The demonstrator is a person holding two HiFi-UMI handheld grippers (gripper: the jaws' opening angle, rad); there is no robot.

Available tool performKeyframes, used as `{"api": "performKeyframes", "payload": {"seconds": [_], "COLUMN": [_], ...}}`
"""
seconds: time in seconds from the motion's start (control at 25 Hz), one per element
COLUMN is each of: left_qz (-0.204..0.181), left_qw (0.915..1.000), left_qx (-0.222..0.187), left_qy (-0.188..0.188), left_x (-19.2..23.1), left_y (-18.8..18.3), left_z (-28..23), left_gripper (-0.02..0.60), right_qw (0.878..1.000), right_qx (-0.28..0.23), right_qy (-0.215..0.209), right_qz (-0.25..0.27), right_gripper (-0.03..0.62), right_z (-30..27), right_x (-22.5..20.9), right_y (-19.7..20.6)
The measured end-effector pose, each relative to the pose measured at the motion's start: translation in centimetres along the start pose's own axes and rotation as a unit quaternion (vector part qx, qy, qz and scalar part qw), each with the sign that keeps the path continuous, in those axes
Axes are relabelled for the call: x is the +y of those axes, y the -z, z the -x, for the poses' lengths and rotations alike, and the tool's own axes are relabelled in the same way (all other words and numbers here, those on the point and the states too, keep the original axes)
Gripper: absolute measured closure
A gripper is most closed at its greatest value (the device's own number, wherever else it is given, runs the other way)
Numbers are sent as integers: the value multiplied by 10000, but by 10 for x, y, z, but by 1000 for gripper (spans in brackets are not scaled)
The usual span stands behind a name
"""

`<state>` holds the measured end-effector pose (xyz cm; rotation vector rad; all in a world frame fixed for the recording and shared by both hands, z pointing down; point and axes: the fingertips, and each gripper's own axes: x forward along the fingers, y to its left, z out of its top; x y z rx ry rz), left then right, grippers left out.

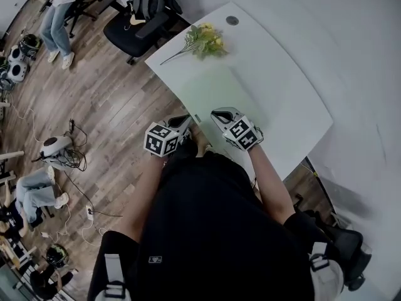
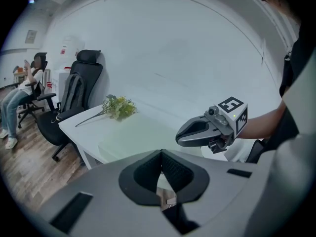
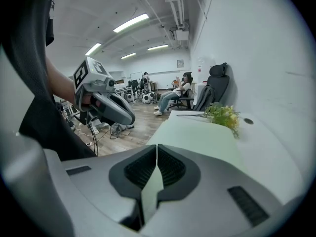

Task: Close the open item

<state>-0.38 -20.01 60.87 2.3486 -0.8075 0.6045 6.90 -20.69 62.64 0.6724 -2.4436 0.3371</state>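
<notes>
Here, a white desk (image 1: 285, 83) stands on wood floor (image 1: 106, 108).

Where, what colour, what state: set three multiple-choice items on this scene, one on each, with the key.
1. Where do the flowers lie?
A. on the chair
B. on the white table, beyond the pale green pad
C. on the floor

2. What colour is the office chair by the table?
A. black
B. red
C. white

3. How do the left hand-held gripper's jaws stand?
A. wide apart
B. together
C. clamped on the flowers

Key: B, the flowers rest on the white table past the pale green pad; A, the office chair is black; B, the left hand-held gripper shows its tips meeting.
</notes>
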Motion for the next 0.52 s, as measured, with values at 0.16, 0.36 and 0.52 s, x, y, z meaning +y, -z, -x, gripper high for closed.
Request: {"api": "performKeyframes", "payload": {"seconds": [0.16, 0.36, 0.52], "left_qz": [-7, 26, 55], "left_qw": [10000, 9998, 9997], "left_qx": [-21, -86, -123], "left_qy": [-65, -154, -213], "left_x": [-8, -12, -16], "left_y": [3, 5, 8], "left_z": [3, 8, 6], "left_gripper": [576, 577, 577], "right_qw": [9997, 9990, 9989], "right_qx": [-121, -219, -240], "right_qy": [135, 258, 260], "right_qz": [-152, -296, -314], "right_gripper": [585, 585, 585], "right_z": [7, 16, 22], "right_x": [-4, -8, -9], "right_y": [1, 2, 10]}}
